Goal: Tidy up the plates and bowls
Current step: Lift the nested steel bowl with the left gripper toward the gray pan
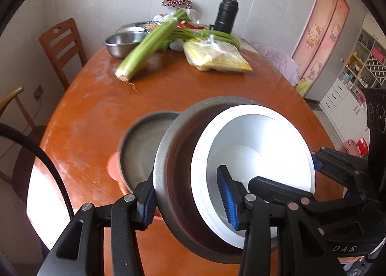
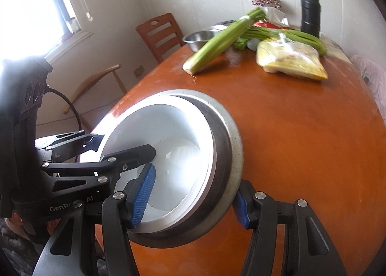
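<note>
A steel bowl (image 1: 168, 170) with a white bowl (image 1: 260, 136) nested inside hangs tilted above the brown round table (image 1: 193, 88). My left gripper (image 1: 188, 203) is shut on the stack's near rim, one blue pad outside the steel wall and one inside the white bowl. My right gripper (image 1: 284, 171) clamps the opposite rim. In the right wrist view the steel bowl (image 2: 226, 145) and white bowl (image 2: 168, 129) sit between the right gripper's (image 2: 191, 203) pads, with the left gripper (image 2: 126, 143) on the far rim. A steel plate (image 1: 140, 145) rests on an orange dish (image 1: 113, 165) on the table below.
At the table's far end lie a celery bunch (image 1: 149, 44), a steel basin (image 1: 123, 43), long green beans (image 1: 217, 35), a yellow plastic bag (image 1: 214, 56) and a black flask (image 1: 226, 14). A wooden chair (image 1: 62, 47) stands left. A black cable (image 1: 43, 162) hangs near left.
</note>
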`<action>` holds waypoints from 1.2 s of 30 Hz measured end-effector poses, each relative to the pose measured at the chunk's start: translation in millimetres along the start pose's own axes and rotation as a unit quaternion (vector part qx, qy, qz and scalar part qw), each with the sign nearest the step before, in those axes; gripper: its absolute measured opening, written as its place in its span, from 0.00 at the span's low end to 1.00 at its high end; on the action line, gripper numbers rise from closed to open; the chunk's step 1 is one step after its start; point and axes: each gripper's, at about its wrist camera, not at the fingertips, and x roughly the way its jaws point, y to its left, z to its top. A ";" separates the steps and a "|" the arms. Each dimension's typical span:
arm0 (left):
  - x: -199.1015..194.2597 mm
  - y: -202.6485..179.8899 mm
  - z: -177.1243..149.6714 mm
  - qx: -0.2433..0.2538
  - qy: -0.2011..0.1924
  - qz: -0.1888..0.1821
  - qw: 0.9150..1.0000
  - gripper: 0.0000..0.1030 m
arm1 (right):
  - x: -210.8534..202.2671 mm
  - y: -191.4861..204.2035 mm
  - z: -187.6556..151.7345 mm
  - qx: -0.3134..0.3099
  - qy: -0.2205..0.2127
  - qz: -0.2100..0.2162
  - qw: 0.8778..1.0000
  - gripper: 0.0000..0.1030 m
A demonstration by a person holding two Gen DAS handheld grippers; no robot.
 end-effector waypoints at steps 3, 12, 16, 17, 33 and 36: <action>-1.6 13.0 6.9 -0.006 -0.004 0.002 1.000 0.44 | 8.4 7.2 11.1 -0.007 0.002 0.003 1.000 0.60; 7.9 36.9 19.4 -0.015 -0.007 0.012 1.000 0.44 | 31.1 19.0 34.0 -0.017 0.006 0.006 1.000 0.60; 16.1 44.9 20.0 -0.021 -0.001 0.012 1.000 0.44 | 42.3 19.1 37.6 -0.018 0.014 0.007 1.000 0.60; 18.6 46.7 20.4 -0.022 0.001 0.011 1.000 0.44 | 45.3 18.5 38.3 -0.017 0.017 0.008 1.000 0.60; 43.1 53.4 12.7 -0.027 0.021 0.014 0.999 0.44 | 66.6 14.7 34.3 -0.016 0.037 0.005 0.999 0.60; 44.4 54.3 11.7 -0.025 0.019 0.017 0.999 0.44 | 69.8 13.1 33.4 -0.015 0.040 0.006 0.999 0.60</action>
